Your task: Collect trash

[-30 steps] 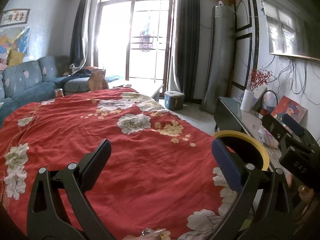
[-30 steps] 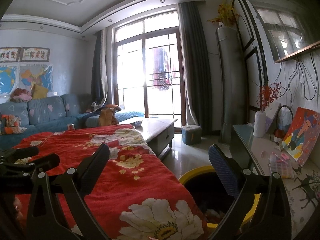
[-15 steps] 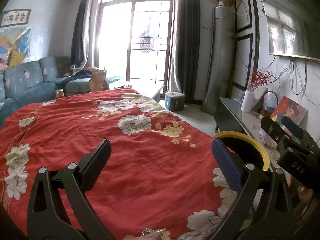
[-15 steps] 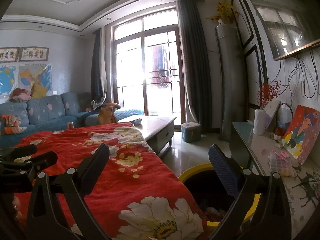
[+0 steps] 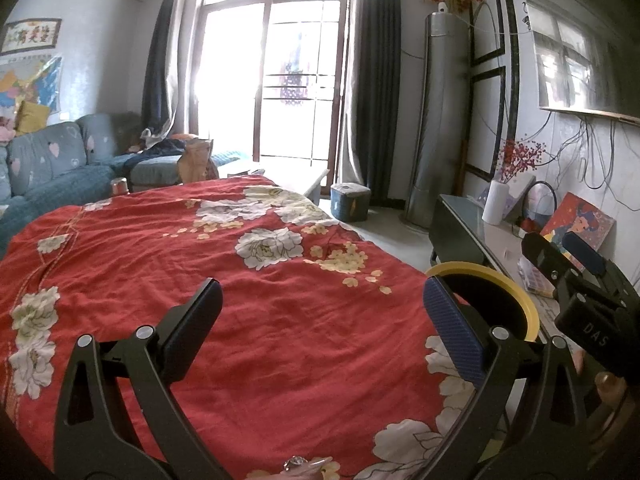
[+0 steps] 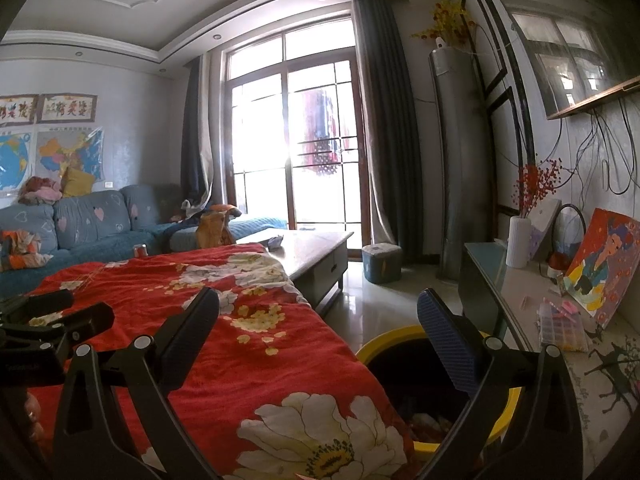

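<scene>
Both your left gripper point(image 5: 320, 312) and right gripper point(image 6: 318, 316) are spread wide, holding nothing. Beside the yellow-rimmed bin point(image 6: 496, 420), the red floral cloth point(image 5: 248, 288) shows only a small crinkly wrapper point(image 5: 306, 463) at its near edge; it's likely light and soft, so pinch its middle.

1. My left gripper point(image 5: 322, 306) hangs over the red floral cloth point(image 5: 224, 276), jaws spread wide, nothing between them.
2. A yellow-rimmed bin point(image 5: 506, 292) stands just off the cloth's right edge.
3. My right gripper point(image 5: 576, 276) shows at far right, beyond the bin; whether it is spread or closed is unclear.
</scene>
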A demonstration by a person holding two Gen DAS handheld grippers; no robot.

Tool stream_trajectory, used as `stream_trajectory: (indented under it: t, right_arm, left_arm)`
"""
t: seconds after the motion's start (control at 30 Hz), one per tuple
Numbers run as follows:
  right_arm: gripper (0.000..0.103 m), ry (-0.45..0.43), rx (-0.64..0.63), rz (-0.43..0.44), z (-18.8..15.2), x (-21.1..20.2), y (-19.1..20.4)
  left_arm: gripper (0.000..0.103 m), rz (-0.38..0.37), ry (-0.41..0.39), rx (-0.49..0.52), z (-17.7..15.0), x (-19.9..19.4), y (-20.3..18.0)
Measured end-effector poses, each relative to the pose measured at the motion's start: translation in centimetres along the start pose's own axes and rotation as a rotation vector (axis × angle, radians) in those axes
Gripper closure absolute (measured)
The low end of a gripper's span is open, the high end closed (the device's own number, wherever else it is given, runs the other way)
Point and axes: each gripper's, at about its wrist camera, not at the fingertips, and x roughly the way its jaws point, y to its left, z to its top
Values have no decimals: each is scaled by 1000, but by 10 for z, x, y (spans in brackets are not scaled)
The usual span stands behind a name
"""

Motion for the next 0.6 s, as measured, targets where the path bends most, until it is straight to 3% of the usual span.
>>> stream_trajectory:
  t: [0.4,0.53,0.6]
  right_arm:
    - [6,33,26,23,5,5,2]
    - [6,130,50,117,19,24,25]
    - [6,193,43,207,27,37,55]
  left_arm:
    - [11,29,70,-18,-2,10,11]
    - [11,83,84,-90,9,4,43]
    - [11,168,113,-148,15,-4,86]
